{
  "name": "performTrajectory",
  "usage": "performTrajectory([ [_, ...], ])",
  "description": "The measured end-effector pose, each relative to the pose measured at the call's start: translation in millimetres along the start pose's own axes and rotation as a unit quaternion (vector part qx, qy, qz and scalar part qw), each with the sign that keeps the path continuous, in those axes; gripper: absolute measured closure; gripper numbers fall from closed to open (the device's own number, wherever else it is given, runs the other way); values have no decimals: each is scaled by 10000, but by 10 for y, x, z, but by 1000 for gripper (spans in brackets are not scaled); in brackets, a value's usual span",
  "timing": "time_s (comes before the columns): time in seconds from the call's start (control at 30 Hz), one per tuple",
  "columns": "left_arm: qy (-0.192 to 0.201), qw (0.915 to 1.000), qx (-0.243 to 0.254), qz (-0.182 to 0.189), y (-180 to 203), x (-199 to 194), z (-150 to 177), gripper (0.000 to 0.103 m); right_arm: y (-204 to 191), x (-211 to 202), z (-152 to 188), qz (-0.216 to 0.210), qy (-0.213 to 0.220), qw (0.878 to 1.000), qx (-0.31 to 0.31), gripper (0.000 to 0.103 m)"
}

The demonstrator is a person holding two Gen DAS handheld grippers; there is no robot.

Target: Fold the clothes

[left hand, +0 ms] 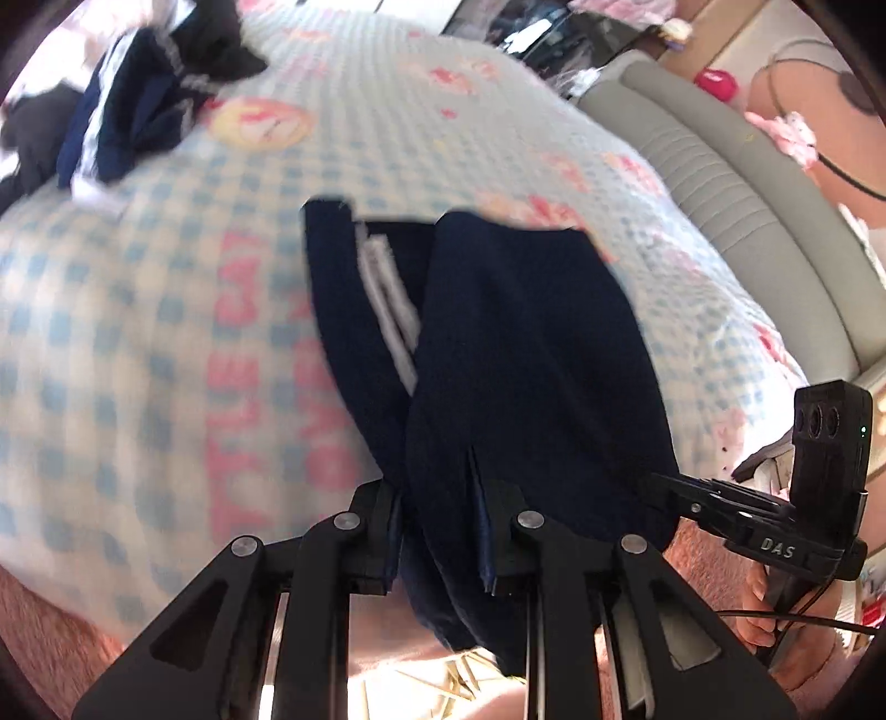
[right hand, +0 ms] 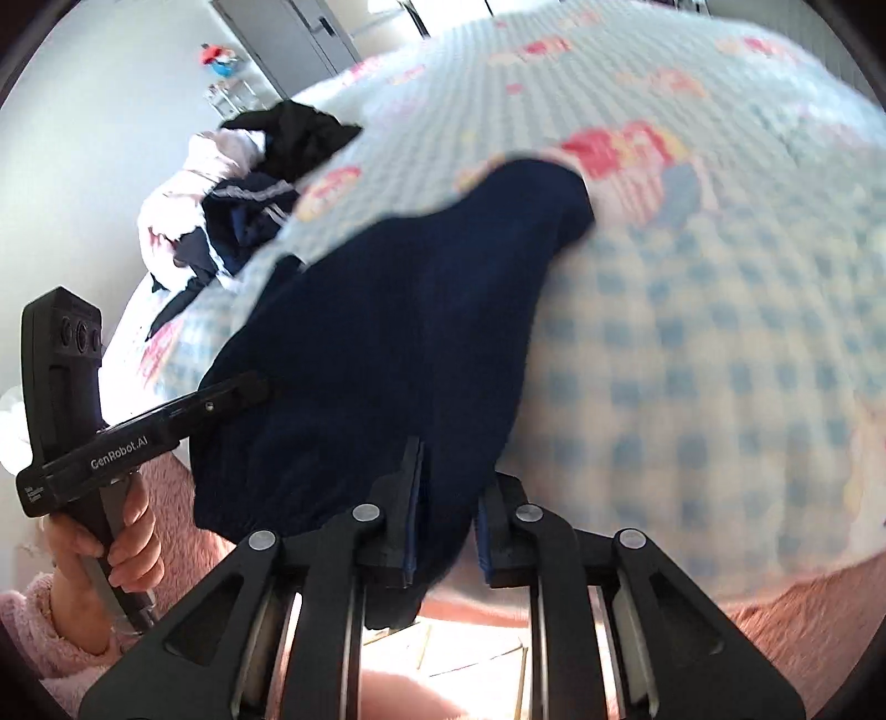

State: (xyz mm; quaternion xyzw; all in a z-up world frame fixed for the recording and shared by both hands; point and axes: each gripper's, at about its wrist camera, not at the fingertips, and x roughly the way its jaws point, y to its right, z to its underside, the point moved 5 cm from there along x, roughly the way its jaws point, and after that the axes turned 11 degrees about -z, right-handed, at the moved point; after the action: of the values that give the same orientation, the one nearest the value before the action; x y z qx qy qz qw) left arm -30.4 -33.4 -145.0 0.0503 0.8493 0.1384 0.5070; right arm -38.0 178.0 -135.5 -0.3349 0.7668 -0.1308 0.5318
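My left camera shows what my right one cannot: a white stripe (left hand: 390,310) running along an inner fold of the navy garment (left hand: 531,354), and off to the right of my claw the padded grey bed edge (left hand: 736,183). My right camera instead shows a pale wall and a grey door (right hand: 288,33) far ahead to the left. Both views carry the heap of dark and white clothes (left hand: 127,105), lying well ahead and to the left of each claw on the blue-checked bedspread (left hand: 138,343).

The garment lies on that bedspread straight ahead of both claws, its near edge hanging off the bed toward me.

My left claw (left hand: 443,531) is closed down to a narrow gap, and the gap is packed with navy cloth; both fingers press on the garment's near edge. My right claw (right hand: 446,515) is likewise nearly closed, with a bunch of the same cloth pinched between its fingers and the rest spreading ahead and to its left.

Each camera also catches the other claw from the side, its tip touching the garment's edge. The right camera shows a hand (right hand: 119,548) in a pink fleecy sleeve (right hand: 50,637) wrapped around the left handle.
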Motion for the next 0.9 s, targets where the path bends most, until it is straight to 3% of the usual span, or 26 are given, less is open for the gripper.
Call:
performTrajectory([
  [0.03,-83,9999,-102,-59,-85,10,95,69,75,-2,51,-158,-93,9996,200,72],
  [0.07,236,9996,-110,-55,-128,-118,90,65,113,-51,34,-204,-25,9995,246,69],
  [0.1,588,9982,-96,6,-146,-268,79,55,146,-101,2,-232,51,9994,268,67],
  [0.13,907,9958,-82,78,-159,-406,57,46,161,-156,-84,-198,161,9995,200,59],
  [0.2,1073,9938,-62,299,-128,-463,-105,45,177,-185,-266,-193,297,9993,104,43],
  [0.27,940,9942,0,521,-67,-364,-257,45,195,-167,-450,-247,364,9990,34,43],
  [0.4,103,9987,192,460,185,193,-394,44,275,311,-741,-428,71,9991,-42,23],
  [0.47,-23,9993,159,327,207,340,-361,45,369,552,-763,-187,-175,9997,21,36],
  [0.5,-63,9995,166,278,229,394,-348,53,345,563,-769,-76,-118,9999,-65,60],
  [0.53,0,9991,284,307,304,360,-349,71,308,556,-776,-7,-40,9999,-159,76],
  [0.6,127,9979,519,365,454,292,-351,74,143,396,-798,-175,248,9989,-367,93],
  [0.7,317,9947,871,453,679,190,-353,74,-36,54,-765,129,761,9952,-605,94],
  [0.77,443,9916,1105,510,830,121,-354,71,-11,-98,-686,585,985,9918,-563,93],
  [0.83,569,9877,1338,567,981,53,-354,67,220,44,-544,1204,522,9907,-367,58],
  [0.87,632,9855,1455,596,1056,18,-355,67,337,128,-466,1253,215,9917,-191,57],
  [0.9,693,9837,1536,622,1111,-16,-353,67,412,117,-412,1186,196,9928,22,57],
])
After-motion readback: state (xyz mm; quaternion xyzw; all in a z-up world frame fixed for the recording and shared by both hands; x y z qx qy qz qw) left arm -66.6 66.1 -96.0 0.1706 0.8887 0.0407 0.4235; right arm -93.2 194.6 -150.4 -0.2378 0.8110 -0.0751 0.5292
